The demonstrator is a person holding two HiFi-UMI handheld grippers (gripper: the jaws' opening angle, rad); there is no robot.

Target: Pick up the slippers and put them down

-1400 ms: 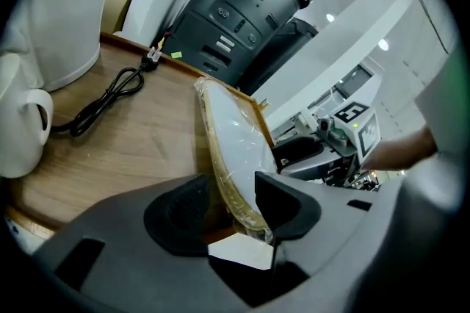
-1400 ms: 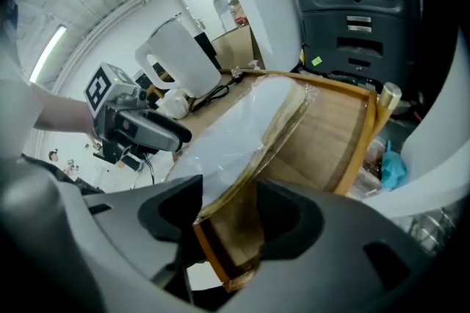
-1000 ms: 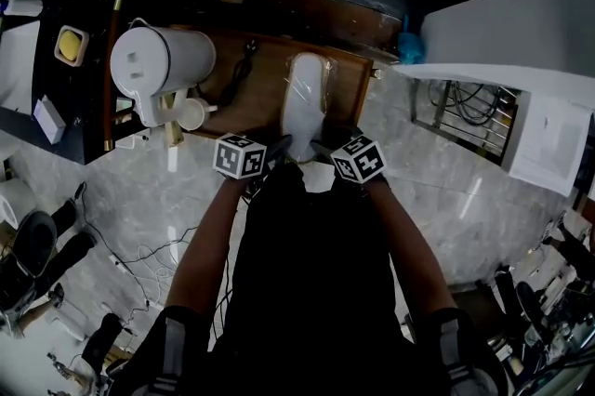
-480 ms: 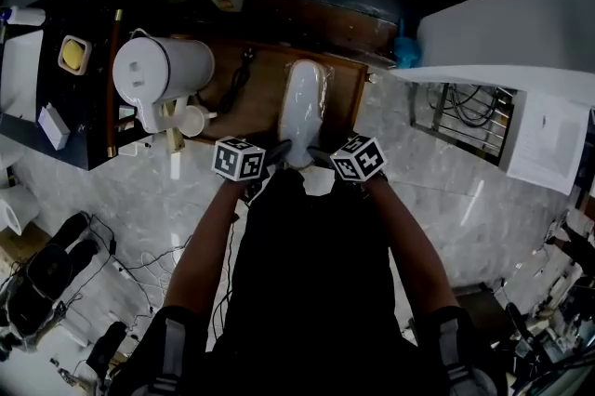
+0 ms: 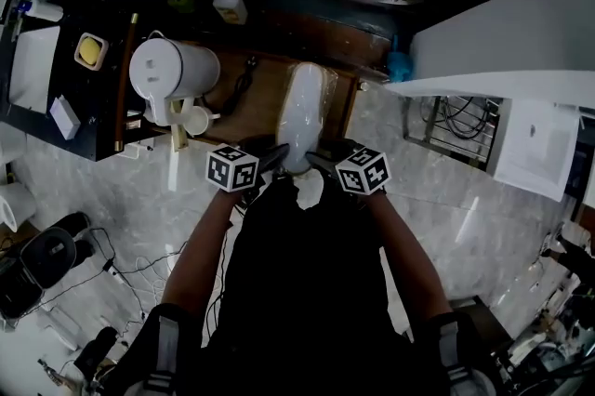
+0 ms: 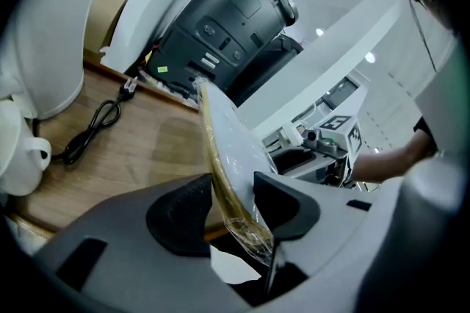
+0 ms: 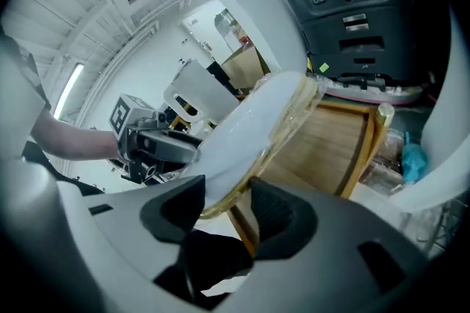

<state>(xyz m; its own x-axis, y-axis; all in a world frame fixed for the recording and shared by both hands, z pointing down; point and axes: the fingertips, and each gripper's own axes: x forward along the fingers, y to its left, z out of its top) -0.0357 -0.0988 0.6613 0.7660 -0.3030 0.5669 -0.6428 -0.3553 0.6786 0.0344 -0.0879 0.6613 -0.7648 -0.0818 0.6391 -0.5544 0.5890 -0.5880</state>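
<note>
The white slippers (image 5: 302, 111), wrapped in clear plastic, stretch lengthwise over the wooden table (image 5: 251, 106). My left gripper (image 5: 272, 155) is shut on the near end's left edge. My right gripper (image 5: 321, 161) grips the right edge. In the left gripper view the pack (image 6: 228, 150) stands on edge between the pads of the left gripper (image 6: 233, 205). In the right gripper view the slippers (image 7: 250, 120) slant up from the right gripper (image 7: 224, 205), whose jaws have just been closing with the heel edge between them. The near end is off the table.
A white kettle (image 5: 172, 69), a small cup (image 5: 193, 117) and a black cable (image 5: 244, 73) stand left of the slippers on the table. A black machine (image 6: 228, 18) sits behind the table. A white counter (image 5: 502, 41) lies to the right, over grey marble floor (image 5: 446, 199).
Both grippers have risen together, lifting the slippers' near end from the table. The right jaws have closed in a little on the pack's edge.
</note>
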